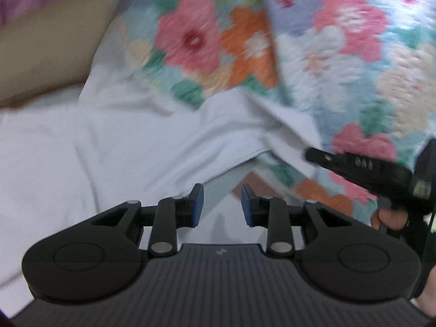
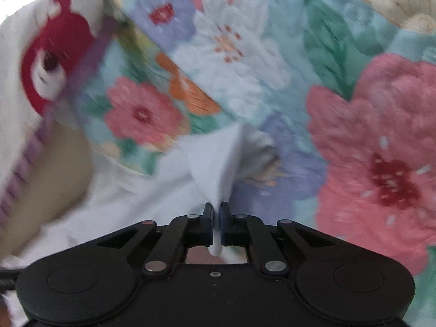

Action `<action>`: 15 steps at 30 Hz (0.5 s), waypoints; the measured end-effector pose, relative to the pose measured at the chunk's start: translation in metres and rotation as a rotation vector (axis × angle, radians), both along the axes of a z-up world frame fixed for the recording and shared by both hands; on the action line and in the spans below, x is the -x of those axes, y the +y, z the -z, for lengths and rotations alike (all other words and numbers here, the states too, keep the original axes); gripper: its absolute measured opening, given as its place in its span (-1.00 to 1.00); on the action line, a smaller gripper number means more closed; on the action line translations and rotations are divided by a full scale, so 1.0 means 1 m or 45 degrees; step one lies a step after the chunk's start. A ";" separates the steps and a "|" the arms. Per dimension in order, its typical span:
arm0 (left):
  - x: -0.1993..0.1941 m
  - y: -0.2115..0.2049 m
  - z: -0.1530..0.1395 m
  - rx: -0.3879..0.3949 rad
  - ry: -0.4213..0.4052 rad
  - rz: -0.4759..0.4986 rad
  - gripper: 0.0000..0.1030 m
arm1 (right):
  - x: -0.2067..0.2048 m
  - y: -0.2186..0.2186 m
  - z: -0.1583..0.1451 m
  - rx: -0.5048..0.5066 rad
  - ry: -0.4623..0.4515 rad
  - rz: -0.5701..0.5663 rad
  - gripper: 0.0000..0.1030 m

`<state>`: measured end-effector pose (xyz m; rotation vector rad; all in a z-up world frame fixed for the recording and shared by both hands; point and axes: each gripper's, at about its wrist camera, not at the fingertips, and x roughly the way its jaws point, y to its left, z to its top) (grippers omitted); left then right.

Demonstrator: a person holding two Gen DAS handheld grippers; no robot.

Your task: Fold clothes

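Right wrist view: the right gripper (image 2: pixel 217 223) has its jaws pinched together on a corner of the white garment (image 2: pixel 212 163). A small tail of cloth hangs below the pads, and a peaked fold rises in front of them. The fabric stands up in a soft cone, which suggests a thin, light, limp material with no stiffness of its own. Beyond the pinch, the garment runs down and left onto the floral quilt (image 2: pixel 368 136). Farther left lies a pillow with a red bear print (image 2: pixel 51 62).

Left wrist view: the left gripper (image 1: pixel 222 204) is spread wide and holds nothing. Its blue pads (image 1: pixel 197 204) hover just above a free edge of the white garment (image 1: pixel 122 141), not touching it as far as can be seen. The cloth spreads left and forward, creased, over the floral quilt (image 1: pixel 354 68). The right gripper (image 1: pixel 354 169) enters from the right, near the raised corner. A beige cushion (image 1: pixel 46 54) sits at the far left. Both views are motion-blurred, so fine detail is uncertain.

Handling judgement: the garment is light and compliant, and it drapes and wrinkles freely. A one-point hold lets it sag and twist. Take the second hold on the hem edge nearest the left gripper, close to a corner, with a firm pinch through the full layer. Thin cloth may slip from a shallow grip.
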<state>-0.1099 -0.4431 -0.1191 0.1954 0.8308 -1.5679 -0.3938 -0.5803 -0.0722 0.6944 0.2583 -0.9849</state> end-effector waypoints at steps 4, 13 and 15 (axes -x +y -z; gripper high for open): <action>0.023 0.021 -0.021 0.142 -0.170 0.115 -0.23 | -0.004 0.010 -0.026 -0.014 -0.223 -0.130 -0.87; 0.030 0.053 -0.061 0.256 -0.337 0.105 -0.03 | -0.052 0.041 -0.076 -0.019 -0.341 -0.500 -0.87; 0.021 0.060 -0.063 0.252 -0.394 0.023 0.02 | -0.062 0.049 -0.082 -0.021 -0.348 -0.562 -0.87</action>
